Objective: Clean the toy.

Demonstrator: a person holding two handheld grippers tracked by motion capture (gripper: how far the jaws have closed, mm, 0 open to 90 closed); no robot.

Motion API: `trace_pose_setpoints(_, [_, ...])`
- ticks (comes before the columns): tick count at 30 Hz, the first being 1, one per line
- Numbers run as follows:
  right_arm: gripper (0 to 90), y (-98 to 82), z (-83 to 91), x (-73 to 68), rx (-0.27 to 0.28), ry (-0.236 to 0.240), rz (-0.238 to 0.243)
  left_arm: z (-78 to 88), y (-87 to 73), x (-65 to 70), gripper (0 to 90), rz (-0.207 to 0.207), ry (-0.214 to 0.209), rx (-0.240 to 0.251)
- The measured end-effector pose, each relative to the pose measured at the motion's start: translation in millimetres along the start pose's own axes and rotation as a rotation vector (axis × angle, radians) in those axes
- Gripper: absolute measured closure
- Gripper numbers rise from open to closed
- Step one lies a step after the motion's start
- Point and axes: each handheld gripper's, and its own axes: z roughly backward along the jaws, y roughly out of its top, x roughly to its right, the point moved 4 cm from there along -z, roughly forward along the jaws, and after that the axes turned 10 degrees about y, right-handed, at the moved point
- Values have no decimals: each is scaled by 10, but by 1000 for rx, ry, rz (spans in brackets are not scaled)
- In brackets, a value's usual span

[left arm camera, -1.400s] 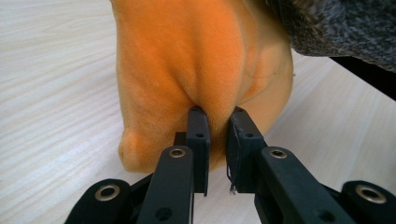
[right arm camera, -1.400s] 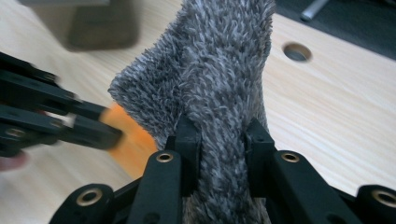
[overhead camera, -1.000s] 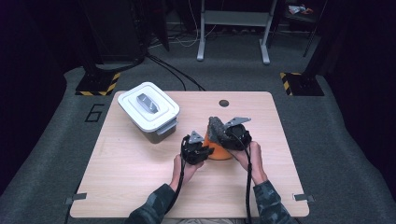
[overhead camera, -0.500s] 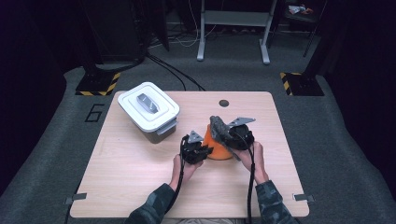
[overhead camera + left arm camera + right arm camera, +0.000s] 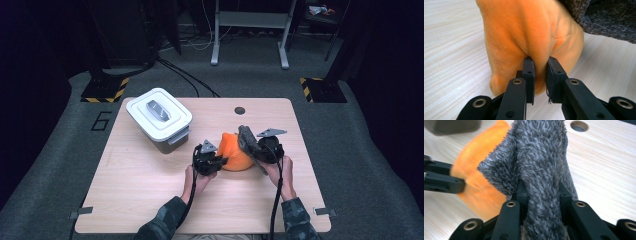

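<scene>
Left gripper clamped on orange cloth, right gripper on grey fuzzy cloth, frame centre; both grasped, white lidded bin upper left shut, nothing stowed yet

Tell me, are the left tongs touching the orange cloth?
Touching. In the left gripper view, the left tongs stand shut on a fold of the orange cloth, pads pressed against it on both sides.
</scene>
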Motion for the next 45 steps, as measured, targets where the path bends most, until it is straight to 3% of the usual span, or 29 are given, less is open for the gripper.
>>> trace_pose_setpoints(3, [715, -56, -5, 69, -8, -6, -20, -3, -4, -2, 786, 3, -2, 4])
trace_pose_setpoints(9, [717, -176, -57, 200, -52, -67, -45, -3, -20, -27, 786, 9, -4, 3])
trace_pose_setpoints(22, [717, -455, -327, 395, -164, -55, -118, -5, -40, -41, 785, 14, -4, 0])
trace_pose_setpoints(26, [722, -437, -281, 398, -159, -70, -128, -3, -42, -44, 785, 14, 1, 1])
trace_pose_setpoints(31, [729, -316, -49, 418, -89, -99, -111, 0, -44, -37, 784, 23, 3, 9])
trace_pose_setpoints(34, [729, -173, 140, 338, -27, -96, -104, 6, -41, -29, 784, 14, 4, 9])
trace_pose_setpoints(36, [728, -81, 218, 275, 7, -93, -67, 7, -37, -21, 784, 10, 7, 10])
trace_pose_setpoints(39, [727, 89, 284, 67, 35, -52, -14, 12, -35, -10, 783, 3, 8, 9])
trace_pose_setpoints(45, [722, 283, 115, -324, 13, 11, 87, 22, -19, 13, 783, -12, 10, 8])
